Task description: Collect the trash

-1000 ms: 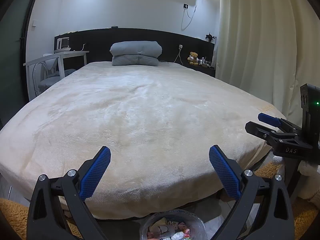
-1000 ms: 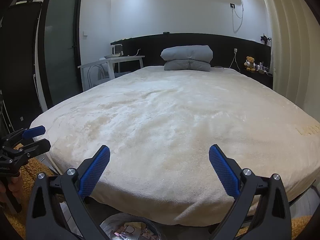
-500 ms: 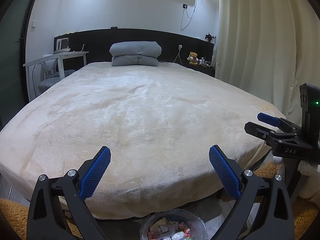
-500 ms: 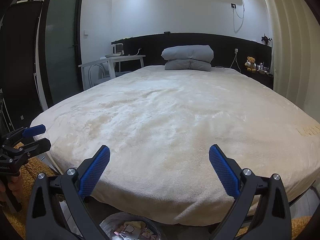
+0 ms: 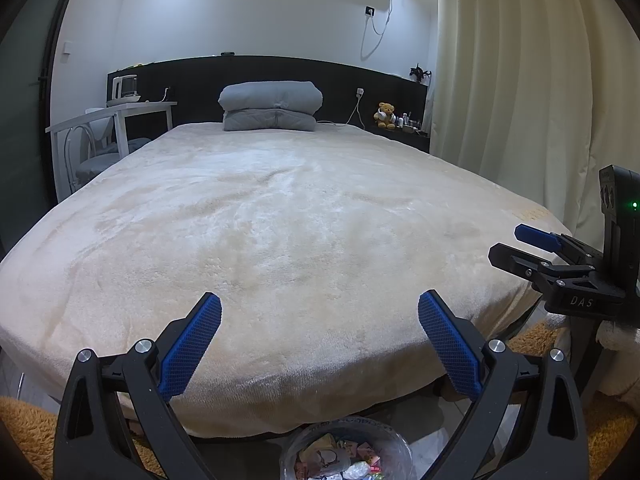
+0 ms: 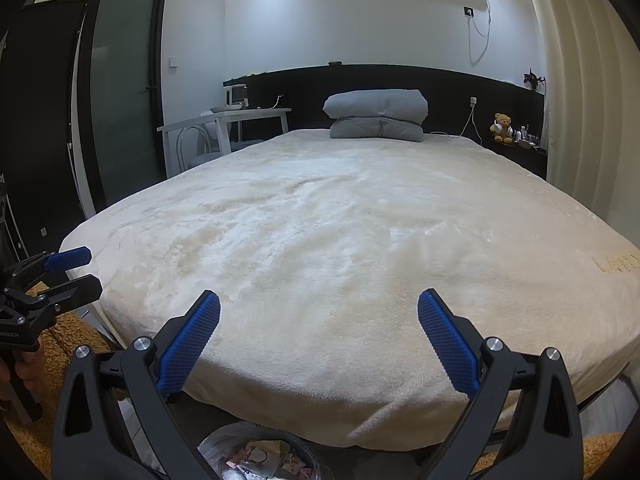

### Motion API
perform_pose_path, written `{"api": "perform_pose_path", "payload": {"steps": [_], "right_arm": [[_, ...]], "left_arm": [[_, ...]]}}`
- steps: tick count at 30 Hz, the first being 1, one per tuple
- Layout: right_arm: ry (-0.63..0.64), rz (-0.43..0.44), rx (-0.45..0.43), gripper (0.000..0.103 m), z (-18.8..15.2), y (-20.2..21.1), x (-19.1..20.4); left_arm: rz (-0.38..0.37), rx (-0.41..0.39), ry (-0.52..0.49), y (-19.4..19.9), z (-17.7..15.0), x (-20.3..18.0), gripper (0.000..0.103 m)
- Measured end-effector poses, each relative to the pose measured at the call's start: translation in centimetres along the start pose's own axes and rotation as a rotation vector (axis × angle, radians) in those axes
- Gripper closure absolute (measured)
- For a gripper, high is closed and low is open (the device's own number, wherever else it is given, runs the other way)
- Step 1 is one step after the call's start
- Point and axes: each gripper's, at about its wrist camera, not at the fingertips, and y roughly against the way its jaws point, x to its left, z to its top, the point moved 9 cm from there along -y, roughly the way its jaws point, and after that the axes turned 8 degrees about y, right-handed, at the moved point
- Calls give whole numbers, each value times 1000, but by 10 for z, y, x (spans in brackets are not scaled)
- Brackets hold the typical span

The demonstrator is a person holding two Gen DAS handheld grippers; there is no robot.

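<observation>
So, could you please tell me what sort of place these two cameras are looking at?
A bedroom, most likely in a home. A large bed with a cream plush cover fills the view, a folded grey duvet lies at its dark headboard, and a teddy bear sits on the bedside shelf.

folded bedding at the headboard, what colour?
Grey: the folded quilted bedding against the black headboard, clearest in the right wrist view.

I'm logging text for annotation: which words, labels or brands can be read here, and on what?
"DAS": on the body of the right gripper, seen from the left wrist view.
Gold lettering on the blanket corner: too blurred to read.
Print on wrappers in the trash bin: too small to read.
</observation>
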Motion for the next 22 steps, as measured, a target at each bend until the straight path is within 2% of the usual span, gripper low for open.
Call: {"api": "perform_pose_path", "payload": {"steps": [22], "right_arm": [[-1, -5, -3, 5, -1, 2, -1]], "left_arm": [[2, 4, 0, -2, -3, 1, 6]]}}
